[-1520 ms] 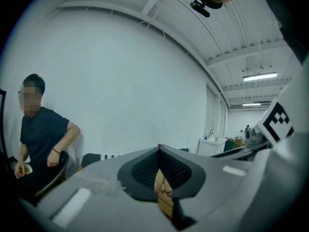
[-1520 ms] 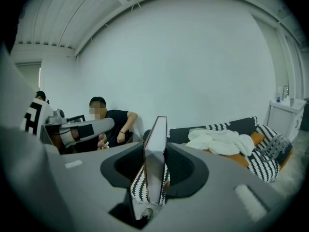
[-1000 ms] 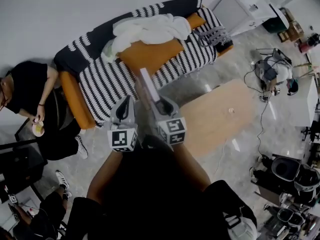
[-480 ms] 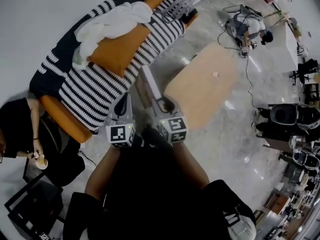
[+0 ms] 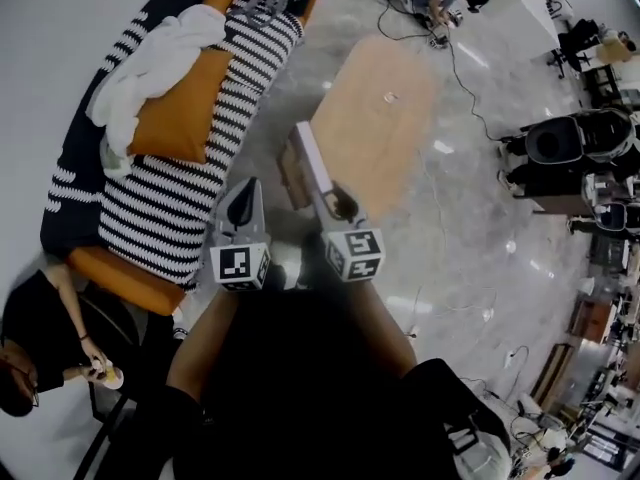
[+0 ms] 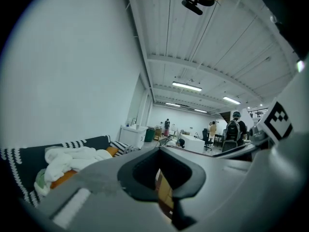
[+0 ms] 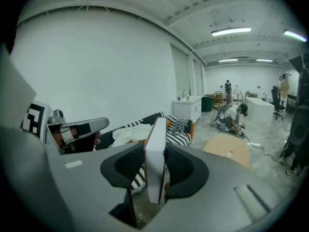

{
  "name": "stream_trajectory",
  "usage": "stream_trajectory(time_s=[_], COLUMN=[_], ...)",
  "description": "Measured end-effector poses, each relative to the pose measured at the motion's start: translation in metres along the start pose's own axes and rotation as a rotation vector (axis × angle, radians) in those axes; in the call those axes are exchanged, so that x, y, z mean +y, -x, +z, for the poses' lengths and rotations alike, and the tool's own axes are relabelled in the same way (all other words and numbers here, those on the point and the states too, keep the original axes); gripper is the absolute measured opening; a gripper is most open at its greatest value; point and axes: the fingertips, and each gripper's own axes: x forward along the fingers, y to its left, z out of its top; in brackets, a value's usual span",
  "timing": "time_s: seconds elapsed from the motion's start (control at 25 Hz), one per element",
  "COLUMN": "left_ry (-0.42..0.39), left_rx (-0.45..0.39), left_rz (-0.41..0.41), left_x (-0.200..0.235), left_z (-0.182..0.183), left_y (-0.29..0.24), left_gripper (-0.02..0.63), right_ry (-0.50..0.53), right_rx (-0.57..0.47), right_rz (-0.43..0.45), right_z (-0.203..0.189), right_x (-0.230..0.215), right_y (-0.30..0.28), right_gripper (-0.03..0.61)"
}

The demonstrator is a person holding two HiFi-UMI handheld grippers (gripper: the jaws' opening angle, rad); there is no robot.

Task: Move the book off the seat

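Observation:
The book (image 5: 308,163), thin with a pale edge and a brown cover, stands on edge in the air in front of me, clear of the striped sofa seat (image 5: 165,203). My right gripper (image 5: 335,206) is shut on its near end. In the right gripper view the book (image 7: 155,149) sits upright between both pads of the right gripper (image 7: 155,170). To the book's left, my left gripper (image 5: 247,193) is shut and holds nothing. Its jaws (image 6: 161,192) meet with only a slit between them.
An orange cushion (image 5: 180,113) and a white blanket (image 5: 150,58) lie on the sofa. A low wooden table (image 5: 375,118) stands beyond the book on the grey floor. A seated person (image 5: 50,343) is at the lower left. Chairs and cables crowd the right side.
Both grippers and the book have swung away from the sofa toward the wooden table. The sofa has slid to the upper left of the head view. The right gripper's hold on the book is unchanged.

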Motion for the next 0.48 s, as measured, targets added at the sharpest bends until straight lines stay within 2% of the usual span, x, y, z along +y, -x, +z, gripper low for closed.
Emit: stream_trajectory(time_s=[0.24,0.36,0.48], left_ry=[-0.023,-0.002,-0.017], left_rx=[-0.005,0.012,0.018], left_rz=[-0.069,-0.084,-0.109], left_x=[-0.043,-0.068,-0.093], left_z=[-0.002,-0.005,-0.008], left_y=[-0.039,-0.052,-0.070], left_gripper=[0.006,0.006,0.006], right_ry=[-0.055,-0.080,-0.102], right_rx=[-0.018,-0.018,-0.009], right_rz=[-0.095,-0.125,-0.141], right_z=[-0.008,-0.014,-0.018], right_x=[-0.067,-0.095,-0.121], right_y=[0.012,0.023,0.029], right_gripper=[0.152,0.152,0.152])
